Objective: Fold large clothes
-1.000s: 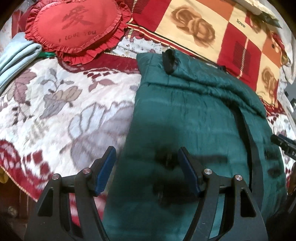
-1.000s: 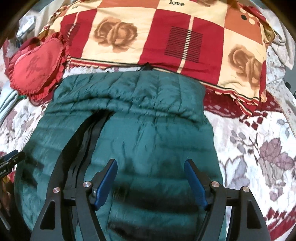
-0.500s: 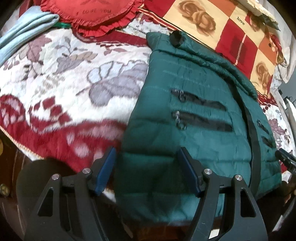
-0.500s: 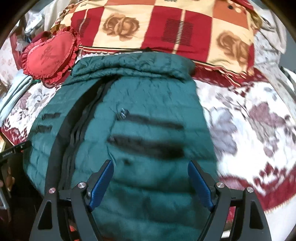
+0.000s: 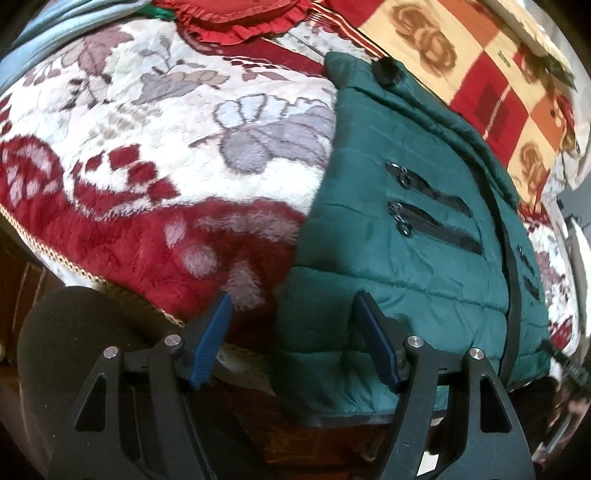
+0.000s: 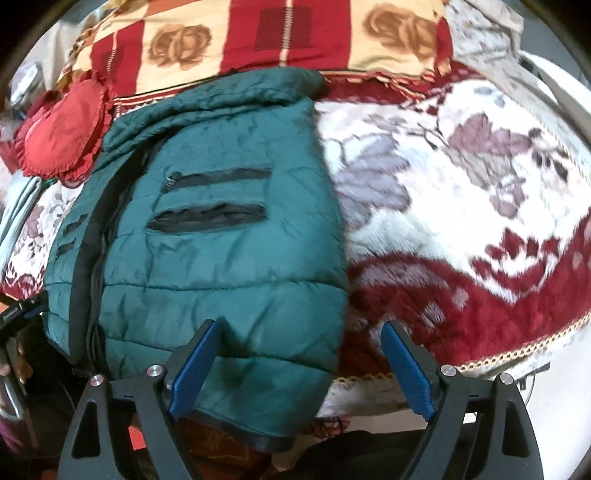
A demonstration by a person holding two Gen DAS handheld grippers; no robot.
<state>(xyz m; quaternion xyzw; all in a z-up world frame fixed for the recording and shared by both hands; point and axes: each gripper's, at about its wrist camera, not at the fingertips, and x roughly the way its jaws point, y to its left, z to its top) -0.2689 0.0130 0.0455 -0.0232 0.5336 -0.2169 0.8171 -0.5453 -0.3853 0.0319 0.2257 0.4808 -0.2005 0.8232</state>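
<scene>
Bed: red, white and grey floral fleece blanket covers the surface under both claws, with its braided edge near the fingertips.
Left gripper: jaws apart, nothing clamped; the near left corner of the jacket's hem sits between the blue pads without being pressed.
Right gripper: jaws apart and just been opening wider; the near right hem corner lies between them, with the left pad against the fabric and the right pad over bare blanket.
Green puffer jacket: lies flat on the blanket, stretching away from both claws, front up, collar at the far end, hem hanging slightly over the bed edge just at the fingertips.
Change from earlier: both claws have drawn back from over the jacket's middle to its near hem; the bed edge and the dark floor now show below the pads, and the pillows sit farther up in each view.
Count, jackets: one.
Count, zip pockets: two on each front panel, four in all, either side of the black centre zip strip.
Count, pillows: one checked rose-print pillow beyond the collar, one red heart-shaped frilled cushion far left of it.
Other: folded pale blue cloth at the far left; one black knob-like item on the collar.
</scene>
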